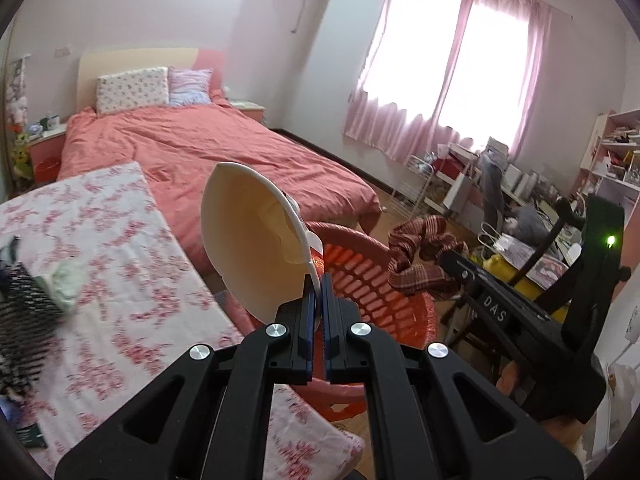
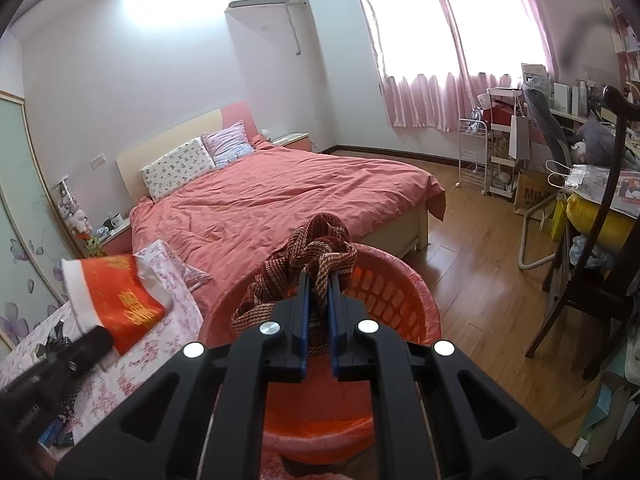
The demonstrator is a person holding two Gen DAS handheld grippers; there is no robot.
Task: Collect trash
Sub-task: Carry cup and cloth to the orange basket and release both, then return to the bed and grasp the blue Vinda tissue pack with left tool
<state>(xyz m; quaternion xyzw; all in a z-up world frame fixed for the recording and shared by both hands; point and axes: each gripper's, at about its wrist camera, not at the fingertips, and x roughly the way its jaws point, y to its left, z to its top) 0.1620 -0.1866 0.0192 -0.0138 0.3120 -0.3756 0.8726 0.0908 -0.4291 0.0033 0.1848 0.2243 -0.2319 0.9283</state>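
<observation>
White letters "DAS" stood on a small dark plate on the body of the right gripper (image 1: 494,314), seen from the left wrist view. On a brown paper bag (image 2: 530,196) standing on the floor by the white wire rack, the dark capitals "MI" could be made out in the right wrist view, with further letters cut off or too blurred to read. The red paper bowl (image 2: 116,300) held out over the flowered tabletop carried gold characters on its side, but they were too smeared to read. A printed sheet on the cluttered desk at the far right showed pictures whose print was too small to tell.
</observation>
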